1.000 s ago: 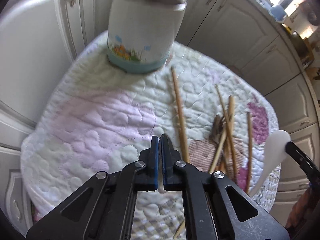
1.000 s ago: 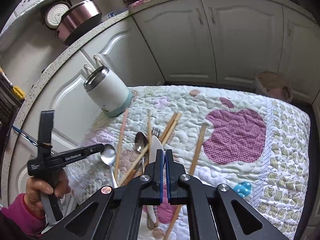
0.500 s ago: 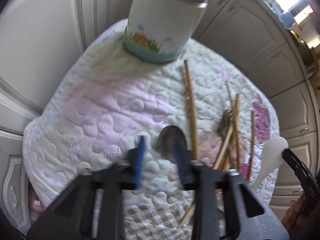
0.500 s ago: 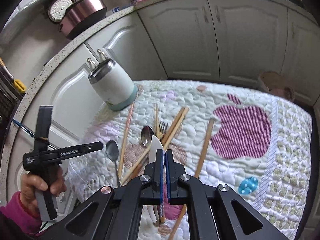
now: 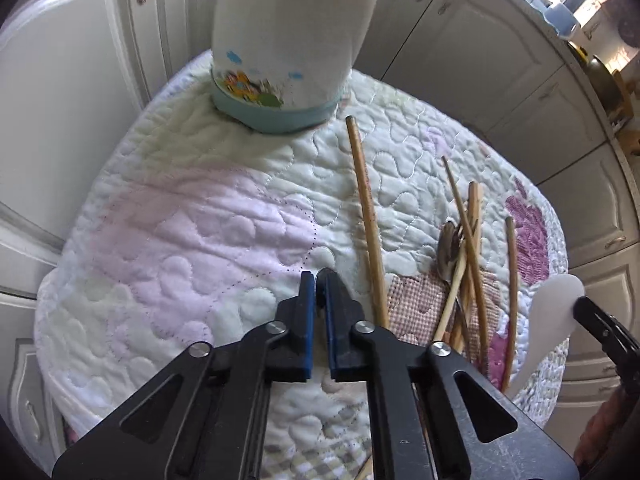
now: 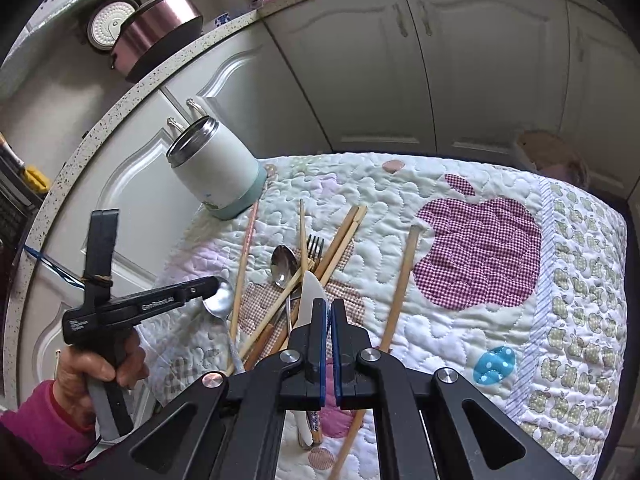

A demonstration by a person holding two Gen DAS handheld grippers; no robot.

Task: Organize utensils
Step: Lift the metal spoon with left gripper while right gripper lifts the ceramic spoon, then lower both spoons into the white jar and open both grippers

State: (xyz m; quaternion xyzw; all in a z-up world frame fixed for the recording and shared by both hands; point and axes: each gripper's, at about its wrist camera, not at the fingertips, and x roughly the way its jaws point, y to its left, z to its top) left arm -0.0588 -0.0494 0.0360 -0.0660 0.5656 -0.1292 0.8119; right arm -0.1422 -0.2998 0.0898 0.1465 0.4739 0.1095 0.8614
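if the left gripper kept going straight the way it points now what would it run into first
Likely the bare quilted cloth just past the left gripper, which holds a metal spoon. Farther along stands the white jar; depth is unclear.

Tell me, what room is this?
Most likely a home kitchen. White cabinets run under a speckled countertop, a pink pot sits on it, and spoons and chopsticks lie on a quilted cloth.

A home kitchen: cream cabinets, speckled countertop, rice cooker and pink pot.
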